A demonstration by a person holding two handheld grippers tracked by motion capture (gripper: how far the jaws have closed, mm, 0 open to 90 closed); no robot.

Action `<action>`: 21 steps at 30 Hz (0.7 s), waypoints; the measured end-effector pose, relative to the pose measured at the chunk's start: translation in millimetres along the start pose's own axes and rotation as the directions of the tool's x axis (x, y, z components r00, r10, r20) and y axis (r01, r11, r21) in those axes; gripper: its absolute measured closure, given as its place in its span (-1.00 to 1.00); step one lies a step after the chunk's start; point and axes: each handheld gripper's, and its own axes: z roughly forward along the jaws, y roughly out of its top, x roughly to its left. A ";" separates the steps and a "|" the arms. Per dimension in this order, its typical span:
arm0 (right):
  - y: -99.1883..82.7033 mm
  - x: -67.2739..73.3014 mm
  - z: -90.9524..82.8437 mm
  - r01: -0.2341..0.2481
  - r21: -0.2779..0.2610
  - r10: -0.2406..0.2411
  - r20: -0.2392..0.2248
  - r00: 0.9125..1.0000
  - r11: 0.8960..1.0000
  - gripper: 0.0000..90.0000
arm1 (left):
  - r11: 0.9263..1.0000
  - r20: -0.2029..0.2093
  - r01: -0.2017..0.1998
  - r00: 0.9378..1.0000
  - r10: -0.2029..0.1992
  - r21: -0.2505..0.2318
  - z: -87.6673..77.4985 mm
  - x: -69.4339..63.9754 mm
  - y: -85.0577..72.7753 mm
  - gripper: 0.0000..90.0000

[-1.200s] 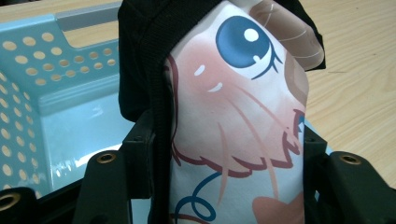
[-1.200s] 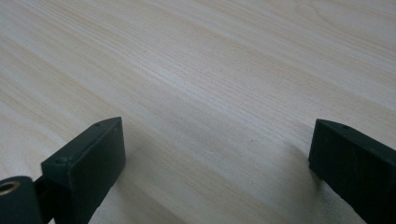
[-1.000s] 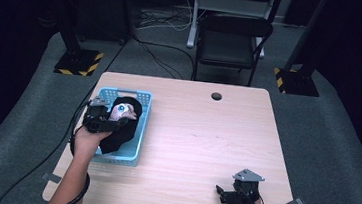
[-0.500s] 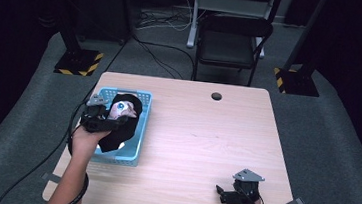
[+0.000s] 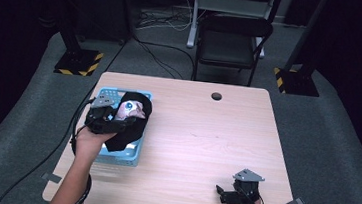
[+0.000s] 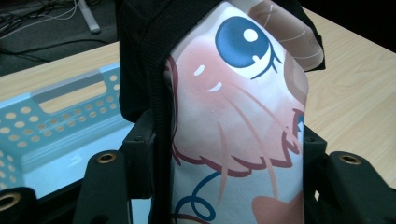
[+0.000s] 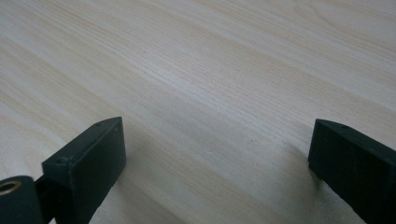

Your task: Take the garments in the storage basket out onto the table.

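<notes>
At the left of the high view, the left gripper pinches a black garment with a cartoon print, holding it over the light blue perforated basket that sits on the wooden table. In the left gripper view the garment's printed panel, with a large blue eye, stands pressed between the two black jaws, the basket behind it at the left. At the lower right of the high view, the right gripper rests low on the table, its jaws spread wide over bare wood.
</notes>
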 end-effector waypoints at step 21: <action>0.1 0.1 0.1 0.003 0.001 -0.003 0.000 1.000 1.000 -0.93 | 0.994 0.128 -0.111 0.986 0.108 0.016 9.5 -42.6 6.6 -0.08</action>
